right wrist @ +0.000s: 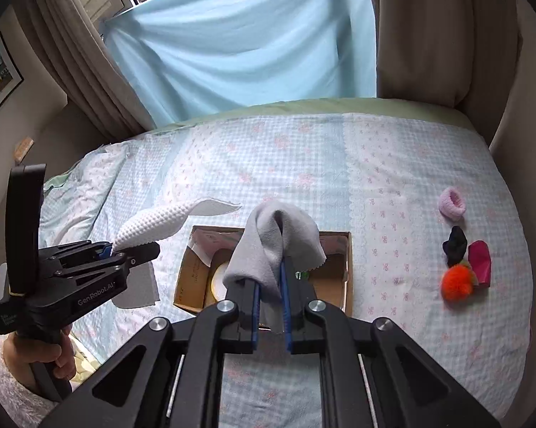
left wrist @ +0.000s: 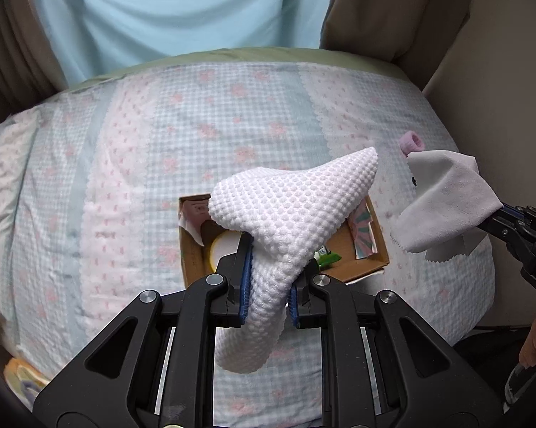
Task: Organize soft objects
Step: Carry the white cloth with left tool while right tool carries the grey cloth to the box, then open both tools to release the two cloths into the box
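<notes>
My left gripper (left wrist: 269,271) is shut on a white waffle-textured cloth (left wrist: 289,214) and holds it above an open cardboard box (left wrist: 378,249) on the bed. The cloth also shows in the right wrist view (right wrist: 154,224), in the left gripper (right wrist: 125,246). My right gripper (right wrist: 269,281) is shut on a grey microfibre cloth (right wrist: 268,246) and holds it over the same box (right wrist: 339,271). In the left wrist view the grey cloth (left wrist: 442,199) hangs from the right gripper (left wrist: 499,221), right of the box.
The box holds a roll of tape (right wrist: 218,278), papers and a green item (left wrist: 326,258). On the bedspread (right wrist: 303,164) to the right lie a pink scrunchie (right wrist: 452,201), a black item (right wrist: 455,244), a magenta item (right wrist: 480,258) and an orange pompom (right wrist: 457,281). Curtains hang behind.
</notes>
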Action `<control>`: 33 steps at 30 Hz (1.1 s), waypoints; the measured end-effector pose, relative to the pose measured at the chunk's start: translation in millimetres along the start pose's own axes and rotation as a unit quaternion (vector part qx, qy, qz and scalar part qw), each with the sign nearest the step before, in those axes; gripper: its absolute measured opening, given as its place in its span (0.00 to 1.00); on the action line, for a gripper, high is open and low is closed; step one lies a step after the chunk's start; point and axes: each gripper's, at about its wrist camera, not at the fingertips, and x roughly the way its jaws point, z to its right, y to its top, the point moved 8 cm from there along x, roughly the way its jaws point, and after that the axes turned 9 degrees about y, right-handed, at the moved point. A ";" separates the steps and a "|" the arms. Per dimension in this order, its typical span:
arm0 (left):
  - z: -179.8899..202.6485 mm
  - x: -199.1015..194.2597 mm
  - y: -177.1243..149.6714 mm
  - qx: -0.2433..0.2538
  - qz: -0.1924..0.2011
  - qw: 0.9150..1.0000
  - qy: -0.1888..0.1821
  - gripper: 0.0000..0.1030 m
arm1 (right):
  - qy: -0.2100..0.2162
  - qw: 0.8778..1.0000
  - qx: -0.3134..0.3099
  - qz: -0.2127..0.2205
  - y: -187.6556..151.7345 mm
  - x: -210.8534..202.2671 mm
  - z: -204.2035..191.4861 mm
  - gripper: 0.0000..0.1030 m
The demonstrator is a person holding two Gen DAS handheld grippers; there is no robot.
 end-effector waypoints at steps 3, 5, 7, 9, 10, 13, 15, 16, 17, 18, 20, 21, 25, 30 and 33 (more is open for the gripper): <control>-17.1 24.7 -8.3 0.005 -0.020 1.000 0.010 0.14 | -0.005 1.000 -0.007 -0.024 -3.3 28.9 -8.9 0.09; -26.7 40.7 -14.5 0.005 -0.037 0.999 0.012 0.14 | -0.015 0.999 -0.006 -0.041 -6.0 46.3 -10.4 0.09; -33.9 56.5 -19.4 0.001 -0.053 0.999 0.009 0.14 | -0.013 0.998 0.000 -0.060 -9.4 63.5 -11.2 0.09; -38.8 71.7 -22.6 0.002 -0.067 0.998 0.013 0.14 | -0.013 0.997 0.005 -0.079 -12.6 81.4 -11.1 0.09; -40.2 79.8 -23.9 0.004 -0.076 0.997 0.014 0.14 | -0.010 0.996 0.008 -0.089 -13.4 91.2 -10.3 0.09; -39.8 103.4 -27.3 0.008 -0.097 0.995 0.015 0.14 | -0.011 0.992 0.013 -0.122 -17.1 117.8 -3.4 0.09; -35.5 119.9 -29.7 0.018 -0.110 0.994 0.018 0.14 | -0.010 0.990 0.023 -0.138 -19.7 132.9 5.8 0.09; -32.7 127.9 -30.8 0.022 -0.118 0.993 0.018 0.14 | -0.009 0.989 0.031 -0.147 -20.8 139.5 9.7 0.09; -29.5 136.1 -31.7 0.026 -0.126 0.992 0.018 0.14 | -0.008 0.987 0.038 -0.154 -22.0 144.9 14.8 0.09; -26.9 144.1 -33.0 0.028 -0.134 0.990 0.018 0.14 | -0.010 0.986 0.043 -0.161 -23.5 150.2 20.8 0.09; -19.6 159.1 -34.0 0.033 -0.149 0.988 0.016 0.14 | -0.018 0.983 0.048 -0.174 -26.4 160.0 31.4 0.09; -15.7 166.1 -34.2 0.036 -0.157 0.987 0.017 0.14 | -0.017 0.982 0.052 -0.179 -27.1 164.5 35.2 0.09; 1.5 189.2 -27.7 0.050 -0.179 0.982 0.026 0.14 | -0.013 0.978 0.064 -0.197 -31.4 179.2 44.3 0.09; 14.4 202.3 -30.7 0.079 -0.194 0.977 0.024 0.14 | -0.003 0.974 0.075 -0.215 -38.3 188.8 47.7 0.09; 15.0 201.8 -33.0 0.088 -0.191 0.977 0.023 0.15 | 0.001 0.971 0.087 -0.221 -39.0 193.5 50.7 0.11</control>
